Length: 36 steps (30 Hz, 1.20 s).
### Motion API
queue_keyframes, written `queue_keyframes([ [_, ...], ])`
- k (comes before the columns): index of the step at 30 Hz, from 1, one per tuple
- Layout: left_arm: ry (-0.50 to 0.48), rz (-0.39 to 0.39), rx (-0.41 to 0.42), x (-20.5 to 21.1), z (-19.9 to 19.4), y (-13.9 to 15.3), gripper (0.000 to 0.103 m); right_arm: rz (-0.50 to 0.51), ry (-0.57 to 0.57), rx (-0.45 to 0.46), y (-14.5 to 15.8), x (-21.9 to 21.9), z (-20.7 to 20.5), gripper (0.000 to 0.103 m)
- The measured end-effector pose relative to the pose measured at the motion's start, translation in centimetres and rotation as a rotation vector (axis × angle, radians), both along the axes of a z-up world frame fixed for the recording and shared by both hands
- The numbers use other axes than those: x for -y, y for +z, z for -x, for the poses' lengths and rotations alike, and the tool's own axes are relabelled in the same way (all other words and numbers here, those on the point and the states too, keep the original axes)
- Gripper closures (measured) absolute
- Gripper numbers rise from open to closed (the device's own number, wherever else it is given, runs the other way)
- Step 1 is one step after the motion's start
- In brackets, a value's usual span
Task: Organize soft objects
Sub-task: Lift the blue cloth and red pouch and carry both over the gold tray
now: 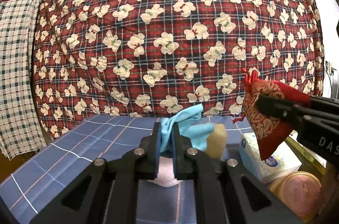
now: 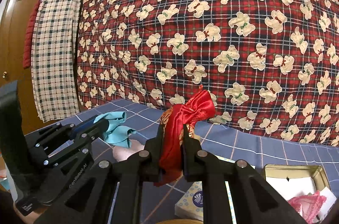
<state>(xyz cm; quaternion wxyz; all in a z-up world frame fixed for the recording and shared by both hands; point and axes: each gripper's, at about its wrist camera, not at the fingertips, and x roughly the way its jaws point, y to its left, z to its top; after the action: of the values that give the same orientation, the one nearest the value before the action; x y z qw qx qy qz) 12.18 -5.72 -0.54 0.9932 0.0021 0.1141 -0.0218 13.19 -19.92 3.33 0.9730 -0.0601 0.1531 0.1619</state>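
My left gripper [image 1: 166, 128] is shut on a light blue cloth [image 1: 186, 126], which bunches up past the fingertips above the blue checked table cover [image 1: 70, 139]. The right wrist view shows that same gripper [image 2: 103, 124] and blue cloth [image 2: 116, 128] at the left. My right gripper [image 2: 172, 128] is shut on a red and gold brocade pouch [image 2: 190, 111], held up off the table. From the left wrist view the right gripper [image 1: 262, 105] comes in from the right with the pouch [image 1: 267, 114] hanging from it.
A tissue box [image 1: 260, 158] and a round pink-lidded tin [image 1: 300, 192] sit at the right of the table. An open gold tin [image 2: 296, 171] holds white and pink items. A pale pink cloth [image 2: 125, 153] lies on the table. A red plaid quilt [image 1: 169, 33] hangs behind.
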Motion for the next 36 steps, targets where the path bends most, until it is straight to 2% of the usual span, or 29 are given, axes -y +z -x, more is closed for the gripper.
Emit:
queue_keyframes([
  [29, 0.039, -0.001, 0.074, -0.1, 1.7, 0.6, 0.096, -0.011, -0.025, 0.076, 0.6, 0.4, 1.0, 0.089],
  [36, 0.035, 0.000, 0.114, 0.0, 2.2, 0.9, 0.096, -0.002, -0.036, 0.094, 0.7, 0.3, 1.5, 0.089],
])
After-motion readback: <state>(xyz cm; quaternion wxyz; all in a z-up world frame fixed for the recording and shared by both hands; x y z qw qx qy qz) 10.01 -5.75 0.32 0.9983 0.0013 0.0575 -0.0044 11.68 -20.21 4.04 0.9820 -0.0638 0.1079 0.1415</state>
